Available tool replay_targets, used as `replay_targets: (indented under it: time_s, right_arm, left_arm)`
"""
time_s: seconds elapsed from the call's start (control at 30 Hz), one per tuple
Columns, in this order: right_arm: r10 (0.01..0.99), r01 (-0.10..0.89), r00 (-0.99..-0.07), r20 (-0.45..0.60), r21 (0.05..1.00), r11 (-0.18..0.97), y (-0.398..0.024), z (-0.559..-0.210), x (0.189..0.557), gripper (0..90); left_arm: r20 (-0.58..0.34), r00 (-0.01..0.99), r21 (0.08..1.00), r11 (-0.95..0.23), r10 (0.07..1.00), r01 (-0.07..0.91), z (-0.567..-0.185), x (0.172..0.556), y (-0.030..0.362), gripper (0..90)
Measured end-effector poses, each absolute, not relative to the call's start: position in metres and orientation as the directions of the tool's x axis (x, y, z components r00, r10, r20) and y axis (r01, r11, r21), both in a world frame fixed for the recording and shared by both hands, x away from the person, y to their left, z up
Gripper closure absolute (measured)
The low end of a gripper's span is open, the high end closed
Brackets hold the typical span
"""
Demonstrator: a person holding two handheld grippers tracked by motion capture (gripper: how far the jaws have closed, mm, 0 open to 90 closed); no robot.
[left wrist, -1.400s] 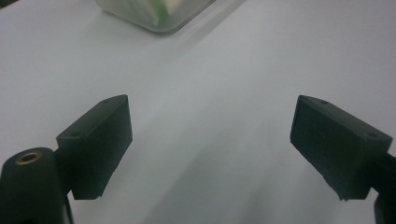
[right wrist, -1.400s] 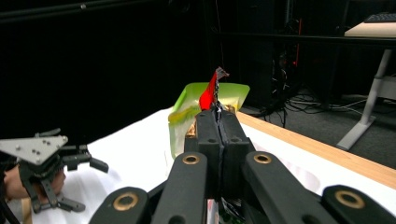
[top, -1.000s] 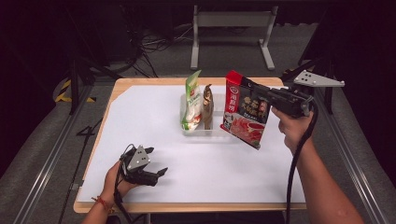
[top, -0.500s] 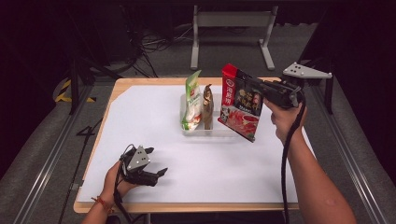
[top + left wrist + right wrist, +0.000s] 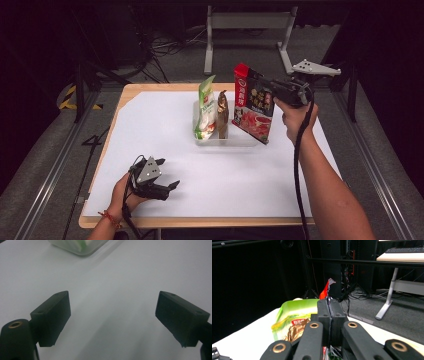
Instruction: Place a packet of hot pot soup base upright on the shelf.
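While writing on the red packet [image 5: 253, 107] stays unreadable, right gripper [image 5: 264, 86] clamps its top edge.
It has shifted leftward, just beside the clear tray [image 5: 235, 141]; left gripper [image 5: 167, 175] rests jaws apart.

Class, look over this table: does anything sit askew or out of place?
Yes. The red packet hangs tilted, pinched at its edge by the right tongs beside the clear tray, while the green packet and brown packet stand upright inside it.
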State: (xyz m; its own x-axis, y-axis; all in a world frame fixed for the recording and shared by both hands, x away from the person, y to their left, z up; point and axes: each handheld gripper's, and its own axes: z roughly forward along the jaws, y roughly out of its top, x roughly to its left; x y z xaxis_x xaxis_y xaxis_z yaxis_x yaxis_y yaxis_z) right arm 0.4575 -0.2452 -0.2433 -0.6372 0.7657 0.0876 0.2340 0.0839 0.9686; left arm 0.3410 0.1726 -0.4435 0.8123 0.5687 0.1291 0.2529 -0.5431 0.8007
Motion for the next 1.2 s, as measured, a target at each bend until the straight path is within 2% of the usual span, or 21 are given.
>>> replay_targets:
  time_s: [0.53, 1.2]
  right_arm:
    - [0.775, 0.242, -0.624, 0.097, 0.967, 0.074, -0.231, -0.25, 0.485, 89.2]
    - [0.767, 0.278, -0.632, 0.116, 0.957, 0.084, -0.227, -0.29, 0.495, 88.8]
  left_arm:
    - [0.129, 0.811, 0.802, -0.541, 0.571, 0.253, -0.444, 0.341, 0.174, 13.6]
    - [0.131, 0.816, 0.799, -0.547, 0.564, 0.25, -0.445, 0.341, 0.174, 13.6]
